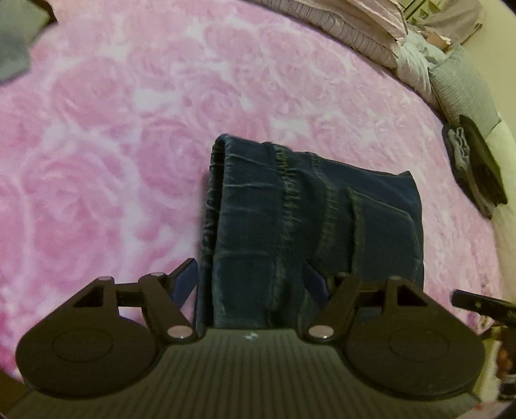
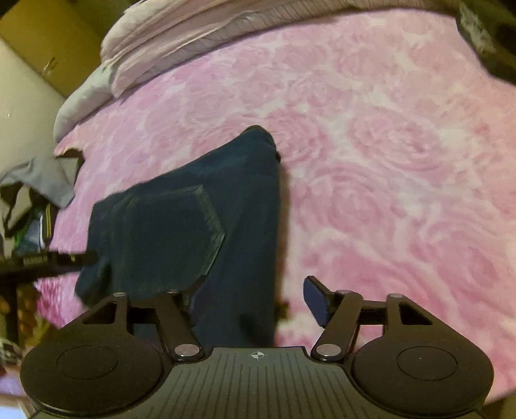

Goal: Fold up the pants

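Dark blue jeans [image 1: 306, 209], folded into a thick bundle, lie on the pink rose-patterned blanket [image 1: 96, 161]. My left gripper [image 1: 250, 278] hangs over their near end with its jaws apart; the denim's left edge lies between the fingers, and the left finger [image 1: 185, 277] stands just off that edge. In the right wrist view the jeans [image 2: 245, 193] show a back pocket [image 2: 174, 232]. My right gripper [image 2: 254, 296] straddles their right edge, open, with its right finger [image 2: 317, 299] over bare blanket [image 2: 387, 161]. Each view catches the other gripper's tip at its side edge.
Lilac pillows and bedding [image 1: 354, 29] line the far side of the bed. A stack of dark folded clothes [image 1: 477, 167] sits at the right edge. A grey garment [image 2: 45, 180] hangs over the bed's left side, above clutter on the floor.
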`<act>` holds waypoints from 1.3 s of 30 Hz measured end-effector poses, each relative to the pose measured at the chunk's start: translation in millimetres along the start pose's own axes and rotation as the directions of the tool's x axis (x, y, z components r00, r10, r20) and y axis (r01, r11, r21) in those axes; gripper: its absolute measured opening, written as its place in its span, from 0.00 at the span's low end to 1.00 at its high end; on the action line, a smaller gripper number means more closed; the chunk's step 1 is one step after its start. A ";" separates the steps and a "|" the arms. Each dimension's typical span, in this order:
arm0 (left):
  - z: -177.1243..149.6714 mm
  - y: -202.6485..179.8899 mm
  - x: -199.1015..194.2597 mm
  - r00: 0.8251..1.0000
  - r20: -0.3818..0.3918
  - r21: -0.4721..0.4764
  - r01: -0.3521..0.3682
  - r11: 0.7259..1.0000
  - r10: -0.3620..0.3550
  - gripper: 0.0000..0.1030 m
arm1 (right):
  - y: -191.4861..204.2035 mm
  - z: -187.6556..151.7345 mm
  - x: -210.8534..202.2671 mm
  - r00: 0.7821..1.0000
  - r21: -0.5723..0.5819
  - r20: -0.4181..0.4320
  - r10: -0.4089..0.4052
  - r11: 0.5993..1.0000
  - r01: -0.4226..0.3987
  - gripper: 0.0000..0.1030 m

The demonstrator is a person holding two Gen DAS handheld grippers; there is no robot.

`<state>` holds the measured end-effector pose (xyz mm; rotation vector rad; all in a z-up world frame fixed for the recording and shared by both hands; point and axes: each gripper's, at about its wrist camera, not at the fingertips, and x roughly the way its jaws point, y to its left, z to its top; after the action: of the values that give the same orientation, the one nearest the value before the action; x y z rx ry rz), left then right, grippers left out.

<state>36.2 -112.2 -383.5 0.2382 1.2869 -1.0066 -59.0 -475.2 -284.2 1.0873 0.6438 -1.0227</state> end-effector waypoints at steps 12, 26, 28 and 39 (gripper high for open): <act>19.2 40.9 49.7 0.963 -0.045 -0.066 0.262 0.963 -0.265 0.70 | -53.1 31.9 72.7 0.977 0.151 -0.053 0.206 0.969 -0.196 0.55; 37.8 -27.0 11.5 0.989 -0.044 -0.060 0.141 0.988 -0.144 0.29 | -43.2 61.0 24.8 0.978 0.256 -0.004 0.207 0.946 -0.199 0.12; 47.3 -50.2 4.2 0.986 -0.027 -0.052 0.162 0.985 -0.163 0.29 | -56.4 74.3 5.6 0.976 0.274 0.025 0.215 0.938 -0.213 0.12; 122.7 -290.3 51.9 0.965 -0.015 0.051 0.263 0.964 -0.262 0.29 | -223.0 178.7 -144.7 0.982 0.300 0.148 0.117 0.941 -0.157 0.12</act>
<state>-94.8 -385.3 -282.1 0.1128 1.3233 -1.2674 -330.4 -615.7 -188.3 1.3093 0.3027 -1.0844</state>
